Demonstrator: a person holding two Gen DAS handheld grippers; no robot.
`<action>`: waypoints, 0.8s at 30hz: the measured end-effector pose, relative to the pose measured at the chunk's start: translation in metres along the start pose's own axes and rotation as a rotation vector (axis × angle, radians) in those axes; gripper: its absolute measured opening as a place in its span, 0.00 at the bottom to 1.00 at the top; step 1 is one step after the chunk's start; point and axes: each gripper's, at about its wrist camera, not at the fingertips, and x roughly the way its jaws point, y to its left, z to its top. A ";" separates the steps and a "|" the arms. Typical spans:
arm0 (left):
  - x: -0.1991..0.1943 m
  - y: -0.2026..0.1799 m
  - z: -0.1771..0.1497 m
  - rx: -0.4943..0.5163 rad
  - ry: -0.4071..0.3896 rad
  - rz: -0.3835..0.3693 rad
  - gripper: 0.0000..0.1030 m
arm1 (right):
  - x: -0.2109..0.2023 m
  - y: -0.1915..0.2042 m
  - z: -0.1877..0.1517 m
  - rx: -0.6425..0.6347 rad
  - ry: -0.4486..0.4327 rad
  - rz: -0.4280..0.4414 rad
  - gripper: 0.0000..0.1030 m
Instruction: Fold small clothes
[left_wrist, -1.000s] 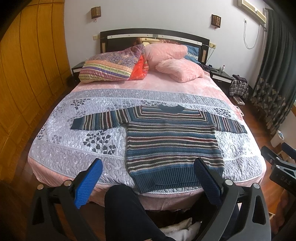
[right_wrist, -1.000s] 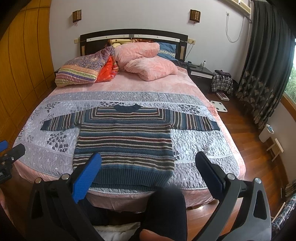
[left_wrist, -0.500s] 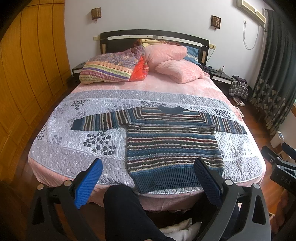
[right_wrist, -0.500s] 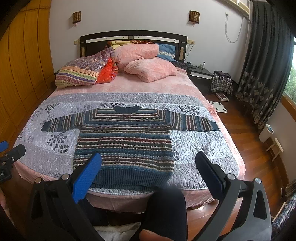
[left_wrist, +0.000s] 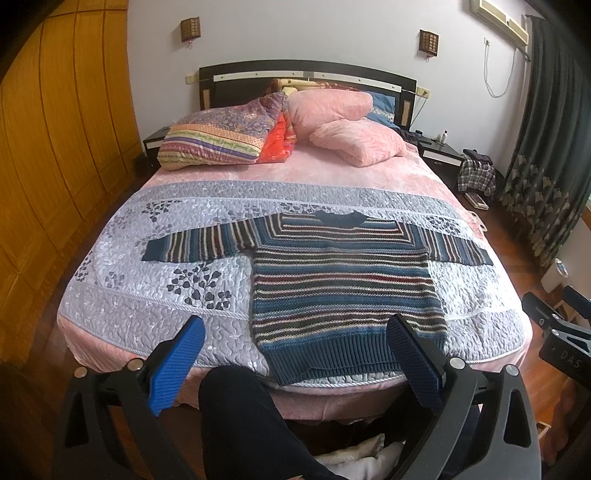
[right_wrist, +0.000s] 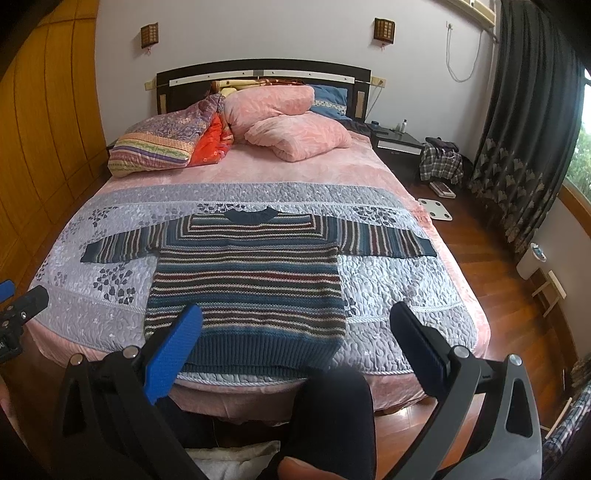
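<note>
1. Lying flat on the bed: striped knit sweater (left_wrist: 343, 280), face up, both sleeves spread straight out to the sides, dark blue collar toward the headboard (left_wrist: 306, 74), ribbed hem at the foot edge nearest the cameras.
2. Sweater sits on a grey quilted bedspread (left_wrist: 155, 295) with a leaf pattern; pink sheet (left_wrist: 295, 171) shows beyond it toward the pillows.
3. Left gripper (left_wrist: 295, 349): jaws spread wide, nothing between them. Held off the foot of the bed, not touching the sweater. Blue pad of one finger (left_wrist: 177, 363) shows over the bedspread, left of the hem; the other finger overlaps the hem's right corner in view.
4. Right gripper (right_wrist: 295, 341): jaws also wide apart, nothing held. Off the foot of the bed, clear of the fabric. Its left finger shows over the hem's left part, the right finger over bare bedspread.
5. Each gripper shows at the edge of the other's view: the two are side by side, apart.
6. Person's dark-trousered leg (left_wrist: 243, 417) sits between the left gripper's fingers, low in frame, against the bed's foot.
7. At the head of the bed: patterned striped pillow (left_wrist: 221, 136), orange cushion (left_wrist: 279, 142) beside it, two pink pillows (left_wrist: 354, 142) stacked to the right.
8. Wooden wardrobe (left_wrist: 55, 147) along the left wall, dark curtains (right_wrist: 524, 129) on the right, a white scale (right_wrist: 436, 209) on the wood floor.
</note>
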 end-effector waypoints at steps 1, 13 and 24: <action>-0.002 0.000 0.001 0.000 0.000 -0.001 0.96 | 0.000 -0.001 -0.001 0.001 0.000 0.001 0.97; 0.010 0.001 0.000 0.001 0.021 0.001 0.96 | 0.010 -0.002 -0.006 0.005 0.020 0.000 0.97; 0.049 -0.002 -0.004 -0.019 0.023 -0.051 0.96 | 0.046 -0.017 -0.002 0.022 0.010 0.017 0.97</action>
